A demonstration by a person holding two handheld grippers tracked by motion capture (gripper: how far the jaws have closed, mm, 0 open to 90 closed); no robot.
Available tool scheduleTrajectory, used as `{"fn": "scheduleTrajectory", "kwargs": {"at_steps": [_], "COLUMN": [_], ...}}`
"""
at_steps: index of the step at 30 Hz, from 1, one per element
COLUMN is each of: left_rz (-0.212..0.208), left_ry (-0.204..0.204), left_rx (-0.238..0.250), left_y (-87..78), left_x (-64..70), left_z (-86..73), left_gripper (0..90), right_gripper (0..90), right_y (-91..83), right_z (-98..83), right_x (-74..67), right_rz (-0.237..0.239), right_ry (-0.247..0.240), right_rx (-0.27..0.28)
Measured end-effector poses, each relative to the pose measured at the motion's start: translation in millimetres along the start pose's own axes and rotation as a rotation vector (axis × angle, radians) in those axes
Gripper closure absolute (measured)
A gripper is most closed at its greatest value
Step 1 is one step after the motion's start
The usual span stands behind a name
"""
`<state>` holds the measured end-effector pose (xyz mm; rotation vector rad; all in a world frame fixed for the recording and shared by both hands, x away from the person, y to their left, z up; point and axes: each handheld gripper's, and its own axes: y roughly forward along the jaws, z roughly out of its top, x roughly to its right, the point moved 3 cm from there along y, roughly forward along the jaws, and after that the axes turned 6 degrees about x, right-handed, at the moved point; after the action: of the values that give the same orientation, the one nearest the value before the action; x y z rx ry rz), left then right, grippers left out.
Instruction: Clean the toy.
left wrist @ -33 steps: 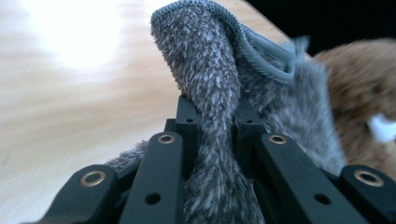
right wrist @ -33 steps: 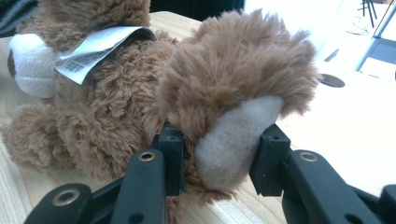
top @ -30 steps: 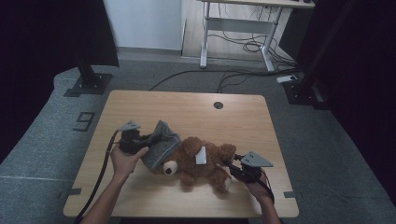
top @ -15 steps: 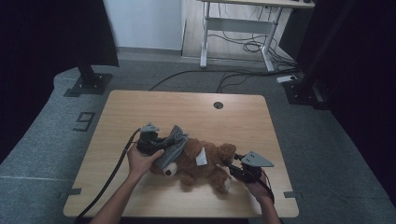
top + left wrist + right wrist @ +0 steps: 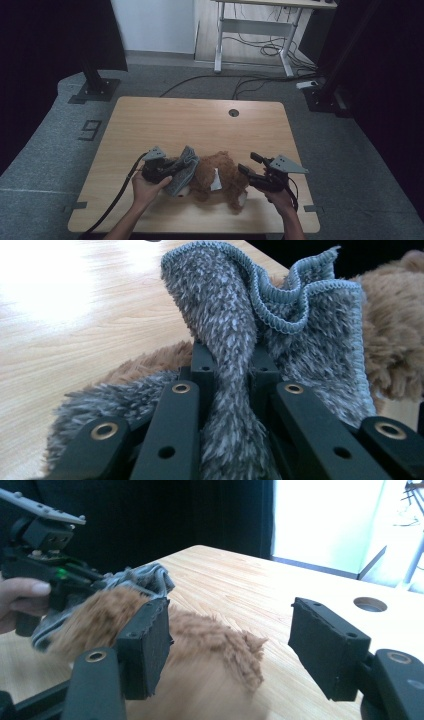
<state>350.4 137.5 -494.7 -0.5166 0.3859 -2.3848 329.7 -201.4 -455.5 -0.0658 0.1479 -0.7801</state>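
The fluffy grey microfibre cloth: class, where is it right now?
In the high view, the fluffy grey microfibre cloth is pinched in the left gripper near the table's front edge, draped against the left end of the brown plush bear.

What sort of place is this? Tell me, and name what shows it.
Probably a lab or office room set up for recording. A bare wooden table with a cable hole stands on grey carpet between black stands, and a desk frame with loose cables sits by the white wall behind.
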Motion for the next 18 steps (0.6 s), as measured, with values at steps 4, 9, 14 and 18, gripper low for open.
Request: {"fn": "scheduleTrajectory", "kwargs": {"at_steps": [4,9,14,18], "left_rz": [-0.012,-0.031,-0.055,-0.059], "left_ry": [-0.004,-0.003,-0.004,0.006], "left_rx": [0.008,0.017,0.021,0.022], "left_y": [-4.7,-11.5,-17.2,-20.2], "left_x": [3.0,6.3,10.6,14.6], "left_z": [-4.1,-10.5,-17.2,-20.7], "left_gripper": [78.5,78.5,78.4,78.3], "right_gripper": [31.1,25.9,16.7,19.5], "right_y": [20.5,47.2,47.2,45.9], "right_z": [4.3,-20.5,-53.7,-70.6], "right_x": [1.8,-15.1,-36.8,-40.6], "right_rz": [0.033,0.127,0.139,0.139], "right_ry": [0.019,0.066,0.055,0.063], "right_rx": [-0.066,-0.204,-0.322,-0.413]}}
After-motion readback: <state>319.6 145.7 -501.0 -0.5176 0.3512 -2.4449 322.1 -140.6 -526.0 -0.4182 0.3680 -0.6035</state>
